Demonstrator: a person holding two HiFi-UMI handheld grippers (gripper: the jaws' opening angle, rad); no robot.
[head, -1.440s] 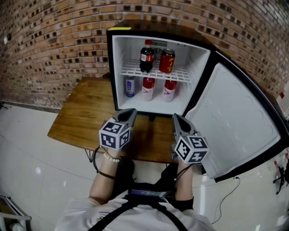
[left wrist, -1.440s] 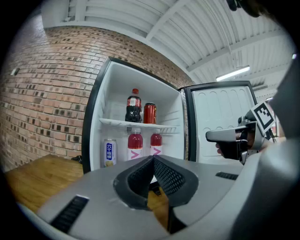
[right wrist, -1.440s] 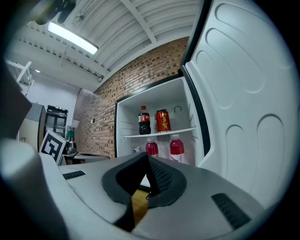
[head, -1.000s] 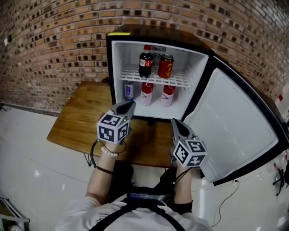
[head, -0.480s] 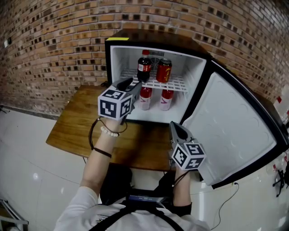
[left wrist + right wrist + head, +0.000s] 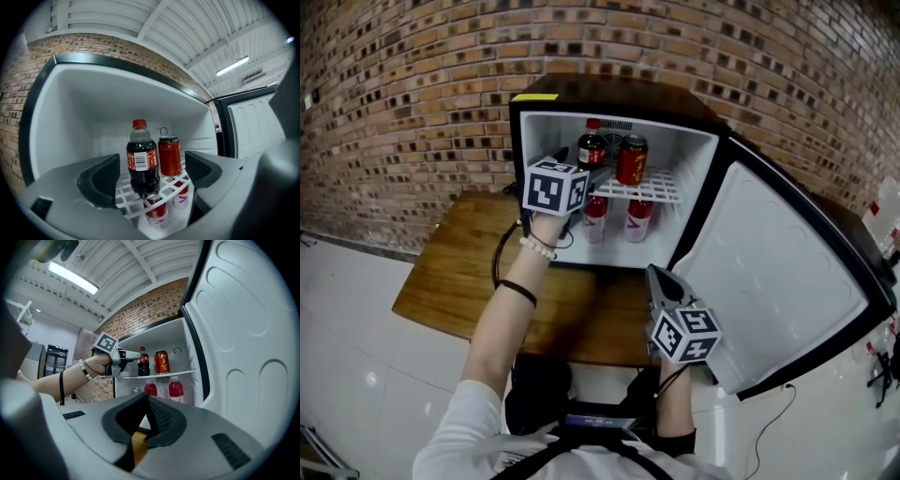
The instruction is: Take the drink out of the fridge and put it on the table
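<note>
An open black mini fridge stands on a wooden table. On its upper wire shelf a cola bottle with a red cap stands beside a red can. My left gripper is held level at that shelf's front, just short of the bottle. Its jaws have just been opening and stand wide open, with the bottle ahead between them, untouched. My right gripper hangs shut and empty over the table's front edge.
Two red-liquid bottles and a small blue can stand on the fridge's lower level. The white-lined door swings wide open to the right. A brick wall runs behind the fridge. White tiled floor lies below the table.
The left gripper rose from above the table to the fridge's upper shelf and went from shut to wide open. The right gripper kept still.
</note>
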